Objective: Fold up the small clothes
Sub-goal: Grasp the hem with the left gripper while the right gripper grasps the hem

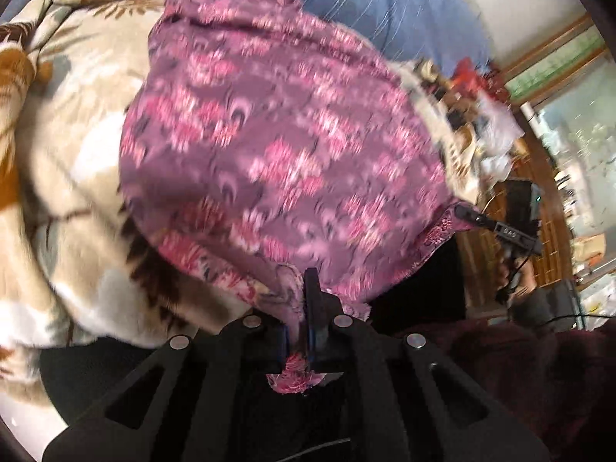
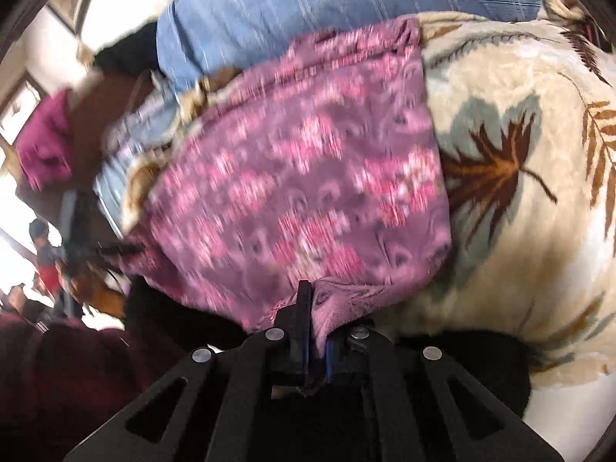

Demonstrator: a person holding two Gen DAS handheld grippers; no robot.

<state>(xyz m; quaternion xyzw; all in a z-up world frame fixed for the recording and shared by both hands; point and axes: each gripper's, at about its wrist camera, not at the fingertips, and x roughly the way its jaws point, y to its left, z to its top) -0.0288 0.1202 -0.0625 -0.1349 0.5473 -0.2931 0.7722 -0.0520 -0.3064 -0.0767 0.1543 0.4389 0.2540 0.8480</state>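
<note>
A small purple garment (image 1: 269, 146) with a pink flower print lies spread on a cream leaf-patterned blanket (image 1: 77, 177). My left gripper (image 1: 298, 292) is shut on its near hem, and a tuft of the cloth pokes out behind the jaws. In the left wrist view my right gripper (image 1: 467, 213) pinches the garment's far right corner. In the right wrist view the same garment (image 2: 308, 177) fills the middle, and my right gripper (image 2: 313, 300) is shut on its near edge, with cloth bunched between the jaws. The left gripper (image 2: 115, 248) shows as a dark blur at the garment's left corner.
A blue striped pillow (image 2: 308, 11) lies beyond the garment. The blanket (image 2: 519, 192) spreads right in the right wrist view. A maroon sleeve (image 2: 57, 365) shows at the lower left. Cluttered wooden furniture (image 1: 539, 192) and a magenta cloth (image 2: 46, 142) stand off the bed.
</note>
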